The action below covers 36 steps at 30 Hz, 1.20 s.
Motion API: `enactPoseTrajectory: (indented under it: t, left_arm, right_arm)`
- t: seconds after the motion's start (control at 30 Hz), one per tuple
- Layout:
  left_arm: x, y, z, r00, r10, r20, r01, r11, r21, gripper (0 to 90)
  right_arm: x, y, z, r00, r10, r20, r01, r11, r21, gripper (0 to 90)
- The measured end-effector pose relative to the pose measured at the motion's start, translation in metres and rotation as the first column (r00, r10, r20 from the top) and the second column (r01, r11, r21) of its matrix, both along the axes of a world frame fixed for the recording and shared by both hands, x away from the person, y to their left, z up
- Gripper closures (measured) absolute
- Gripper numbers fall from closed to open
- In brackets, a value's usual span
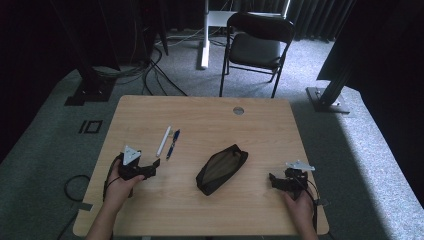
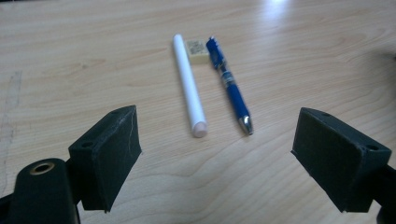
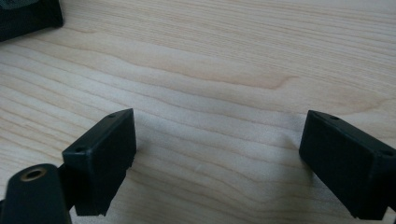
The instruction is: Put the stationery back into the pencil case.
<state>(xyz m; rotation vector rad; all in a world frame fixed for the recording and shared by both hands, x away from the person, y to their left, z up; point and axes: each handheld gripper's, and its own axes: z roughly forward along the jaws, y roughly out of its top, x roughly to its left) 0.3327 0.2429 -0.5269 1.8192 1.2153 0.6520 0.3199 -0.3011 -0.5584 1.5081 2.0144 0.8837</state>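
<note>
White pen (image 2: pixel 189 86) lies flat on the wooden table (image 1: pixel 260 125), left of centre and on the far side of the left gripper (image 1: pixel 152 168). Blue pen (image 2: pixel 230 86) lies just to its right, nearly parallel, the two close but not touching. A small pale eraser (image 2: pixel 197 51) sits between their far ends, touching or almost touching both. In the left gripper view both pens run away from the camera, tips at the near end, in line with the gap between the jaws.

Left gripper: jaws wide apart, nothing between the pads, short of the pens and not touching them. Held low over the table by the left hand (image 1: pixel 120 186).

Right gripper (image 1: pixel 274 180): jaws also spread, nothing between them, bare wood underneath. Held near the right edge of the table.

Black pencil pouch (image 1: pixel 221 169) lies at an angle between the two grippers, apart from both, its mesh side up.
</note>
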Motion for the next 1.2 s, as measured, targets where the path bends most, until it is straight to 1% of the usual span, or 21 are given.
enactPoseTrajectory:
  t: [0.03, 0.13, 0.17, 0.23, 0.3, 0.33, 0.57, 0.73, 0.8, 0.87, 0.93, 0.97, 1.07, 1.1, 1.13, 1.17, 1.2]
  left_arm:
    - [0.002, 0.0, -0.002, 1.0, 0.003, -0.003, -0.003, 1.0, 0.003, 15.5]
    - [0.006, 0.0, -0.004, 0.9998, 0.015, -0.01, -0.015, 0.9999, -0.008, 15.5]
    - [0.008, 0.0, -0.005, 0.9998, 0.014, -0.013, -0.014, 0.9999, -0.004, 15.5]
    - [0.011, -0.001, -0.005, 0.9997, 0.022, -0.008, -0.022, 0.9997, 0.006, 15.6]
    - [0.016, -0.002, -0.005, 0.9997, 0.023, -0.009, -0.023, 0.9997, -0.002, 15.9]
    - [0.019, -0.002, -0.005, 0.9996, 0.028, -0.008, -0.028, 0.9996, 0.001, 15.9]
    - [0.043, -0.008, -0.01, 0.9995, 0.029, -0.014, -0.028, 0.9987, 0.042, 18.6]
    - [0.056, -0.011, -0.012, 0.9992, 0.032, -0.022, -0.031, 0.9979, 0.056, 21.4]
    - [0.061, -0.012, -0.012, 0.9987, 0.043, -0.026, -0.041, 0.9958, 0.082, 22.6]
    - [0.065, -0.014, -0.011, 0.9987, 0.042, -0.029, -0.039, 0.9953, 0.088, 23.7]
    - [0.069, -0.015, -0.011, 0.9986, 0.041, -0.032, -0.038, 0.9942, 0.1, 27.1]
    - [0.072, -0.016, -0.011, 0.9985, 0.04, -0.038, -0.036, 0.9946, 0.097, 27.6]
    - [0.078, -0.017, -0.011, 0.9982, 0.045, -0.039, -0.04, 0.9921, 0.119, 35.3]
    - [0.08, -0.018, -0.012, 0.9982, 0.044, -0.04, -0.039, 0.9923, 0.118, 39.9]
    - [0.082, -0.019, -0.012, 0.998, 0.045, -0.043, -0.04, 0.9924, 0.116, 41.7]
    - [0.083, -0.02, -0.012, 0.9978, 0.047, -0.046, -0.041, 0.9912, 0.126, 41.9]
    - [0.085, -0.021, -0.012, 0.9974, 0.05, -0.052, -0.043, 0.991, 0.127, 42.7]
  right_arm:
    - [0.0, 0.0, 0.0, 1.0, 0.0, 0.0, 0.0, 1.0, 0.0, 10.6]
    - [0.0, 0.0, 0.0, 1.0, 0.001, 0.0, -0.001, 1.0, -0.001, 10.6]
    - [0.0, 0.0, 0.0, 1.0, 0.0, 0.0, 0.0, 1.0, 0.0, 10.6]
    - [0.0, 0.0, 0.0, 1.0, 0.0, 0.0, 0.0, 1.0, 0.0, 10.6]
    - [0.0, 0.0, 0.0, 1.0, 0.001, 0.0, -0.001, 1.0, -0.001, 10.6]
    - [0.0, 0.0, 0.0, 1.0, 0.001, 0.0, -0.001, 1.0, -0.001, 10.6]
    - [0.0, 0.0, 0.0, 1.0, 0.001, 0.0, -0.001, 1.0, -0.001, 10.6]
    - [0.0, 0.0, 0.0, 1.0, 0.001, 0.0, -0.001, 1.0, -0.001, 10.6]
    - [0.0, 0.0, 0.0, 1.0, 0.001, 0.0, -0.001, 1.0, -0.001, 10.6]
    - [0.0, 0.0, 0.0, 1.0, 0.001, 0.0, -0.001, 1.0, -0.001, 10.6]
    - [0.0, 0.0, 0.0, 1.0, 0.001, 0.0, -0.001, 1.0, -0.001, 10.6]
    - [0.0, 0.0, 0.0, 1.0, 0.001, 0.0, -0.001, 1.0, -0.001, 10.6]
    - [0.0, 0.0, 0.0, 1.0, 0.001, 0.0, -0.001, 1.0, -0.001, 10.6]
    - [0.0, 0.0, 0.0, 1.0, 0.001, 0.0, -0.001, 1.0, -0.001, 10.6]
    - [0.0, 0.0, 0.0, 1.0, 0.001, 0.0, -0.001, 1.0, -0.001, 10.6]
    - [0.0, 0.0, 0.0, 1.0, 0.001, 0.0, -0.001, 1.0, -0.001, 10.6]
    - [0.0, 0.0, 0.0, 1.0, 0.001, 0.0, -0.001, 1.0, -0.001, 10.6]
